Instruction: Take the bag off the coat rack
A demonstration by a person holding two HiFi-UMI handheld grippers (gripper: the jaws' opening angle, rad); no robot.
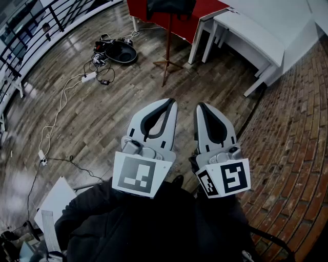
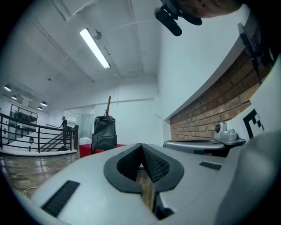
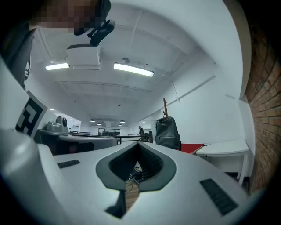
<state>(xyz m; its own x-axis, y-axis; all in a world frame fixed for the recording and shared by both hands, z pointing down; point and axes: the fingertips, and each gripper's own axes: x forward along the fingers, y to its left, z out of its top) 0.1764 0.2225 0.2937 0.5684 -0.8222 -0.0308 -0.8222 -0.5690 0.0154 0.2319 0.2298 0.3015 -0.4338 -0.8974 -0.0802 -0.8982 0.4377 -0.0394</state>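
Bag (image 2: 104,132) hangs upright on the coat rack (image 1: 168,48), w/ a red panel (image 1: 137,10) behind the rack & a white worktop (image 1: 256,30) just right of it. 2 grippers sit side by side, well short of the rack, over the wood floor (image 1: 77,117). Left gripper (image 2: 141,146) jaws are closed on nothing; right gripper (image 3: 139,145) jaws are closed too, also empty.

head view: from above, steeply down, close over left gripper (image 1: 169,102) and right gripper (image 1: 200,105) | left gripper view: low, about level, bag (image 2: 104,132) far ahead | right gripper view: likewise, bag (image 3: 167,132) far | shared: bag, probably the dark shape (image 1: 170,7) at head view's top edge
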